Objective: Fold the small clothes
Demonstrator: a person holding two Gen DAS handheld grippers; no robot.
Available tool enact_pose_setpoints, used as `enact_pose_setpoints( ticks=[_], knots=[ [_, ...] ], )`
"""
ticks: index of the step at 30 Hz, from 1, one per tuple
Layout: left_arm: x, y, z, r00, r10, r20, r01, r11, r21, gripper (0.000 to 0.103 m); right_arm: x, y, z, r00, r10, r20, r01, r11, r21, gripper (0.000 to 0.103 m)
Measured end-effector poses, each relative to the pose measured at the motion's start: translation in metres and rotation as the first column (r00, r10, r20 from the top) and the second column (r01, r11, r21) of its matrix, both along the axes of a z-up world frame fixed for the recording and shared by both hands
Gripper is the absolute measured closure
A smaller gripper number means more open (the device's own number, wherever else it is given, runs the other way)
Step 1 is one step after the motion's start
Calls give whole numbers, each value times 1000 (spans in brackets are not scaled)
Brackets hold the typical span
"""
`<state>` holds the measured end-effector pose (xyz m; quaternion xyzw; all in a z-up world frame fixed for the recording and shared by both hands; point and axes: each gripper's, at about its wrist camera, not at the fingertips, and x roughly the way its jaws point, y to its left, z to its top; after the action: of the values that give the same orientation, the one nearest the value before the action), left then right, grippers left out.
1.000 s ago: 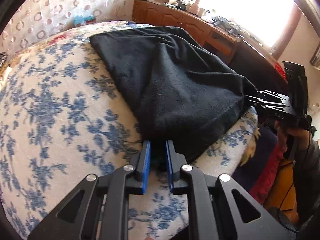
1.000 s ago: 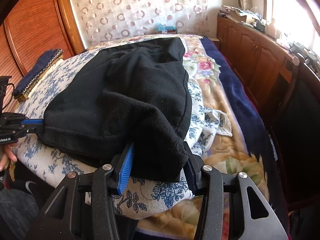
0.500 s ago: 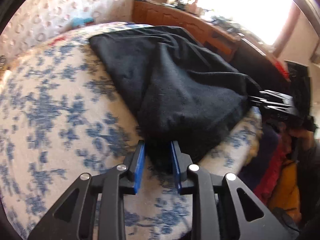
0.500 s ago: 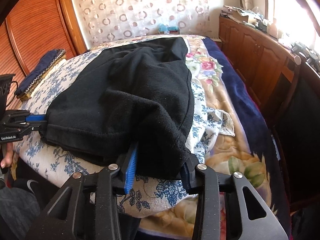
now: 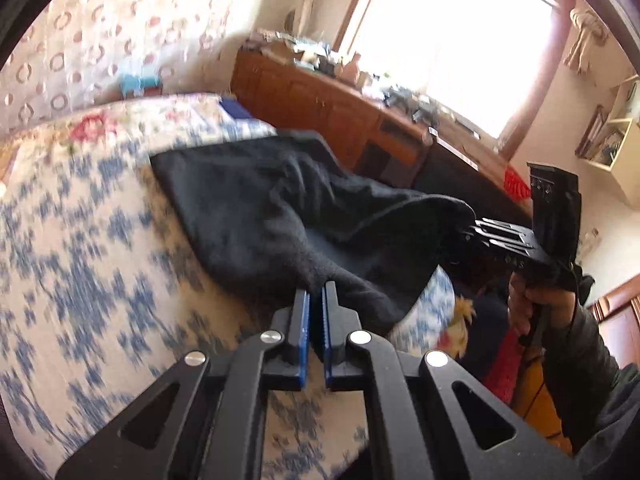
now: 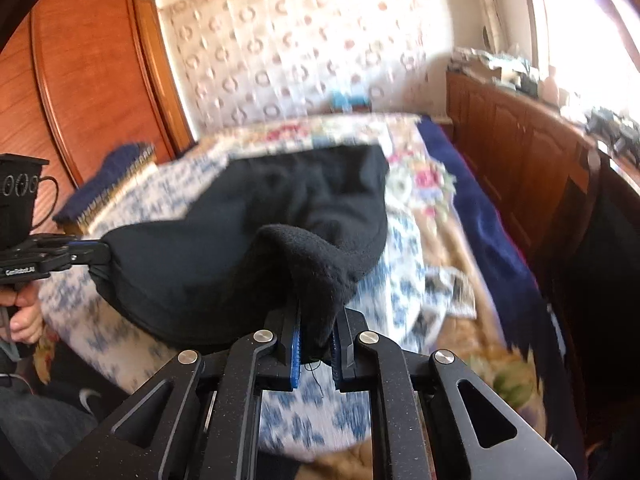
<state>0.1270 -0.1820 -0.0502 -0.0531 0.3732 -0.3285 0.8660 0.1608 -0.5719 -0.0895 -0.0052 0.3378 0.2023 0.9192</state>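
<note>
Around your work lay a bed under a blue-flowered cover (image 5: pixel 80 264), with a wooden sideboard (image 5: pixel 332 112) along the window wall carrying small clutter; nothing stood between either tool and the cloth. The black fleece garment (image 5: pixel 272 208) lay on the cover near the bed's near edge, its long axis running from the near hem away toward the patterned curtain (image 6: pixel 288 52), the far end still flat on the bed. Your left gripper (image 5: pixel 316 308) had just been closing and pinched one near corner of the hem between its blue pads, jaws nearly together. Your right gripper (image 6: pixel 316 336) had likewise just been closing and clamped a thick fold of the other near corner, the fabric bunched between the pads. Both held corners were lifted off the cover, the hem sagging between them. The left wrist view showed the right tool from the side with your hand (image 5: pixel 536 304) on its handle, and the bright window. Only the right wrist view showed the wooden wardrobe (image 6: pixel 80 80), a dark blue cushion (image 6: pixel 108 188) beside it, and the navy blanket (image 6: pixel 480 216) along the bed's far side. Both frames were motion-blurred.
</note>
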Motion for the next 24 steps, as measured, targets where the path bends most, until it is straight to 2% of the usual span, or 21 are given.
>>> enact_pose_setpoints(
  ticks=[5,10,18,21,24],
  knots=[
    [41,12,25,997,53,52,-51,998,-47,101,34,11,34,997,15,76,-16,1000,5,95],
    [100,27,34,988,141,57,-138,989,-47,101,100,29,55,994,3,109,-1,1000,-11,95],
    [178,33,15,969,245,29,-245,969,8,101,206,57,32,998,-20,56,24,996,-85,95],
    [196,38,0,971,240,-10,-240,971,14,101,236,60,19,999,-50,14,51,993,-105,94],
    [200,45,-8,977,208,-37,-209,978,3,98,244,59,12,999,-44,-3,43,993,-112,90]
  ],
)
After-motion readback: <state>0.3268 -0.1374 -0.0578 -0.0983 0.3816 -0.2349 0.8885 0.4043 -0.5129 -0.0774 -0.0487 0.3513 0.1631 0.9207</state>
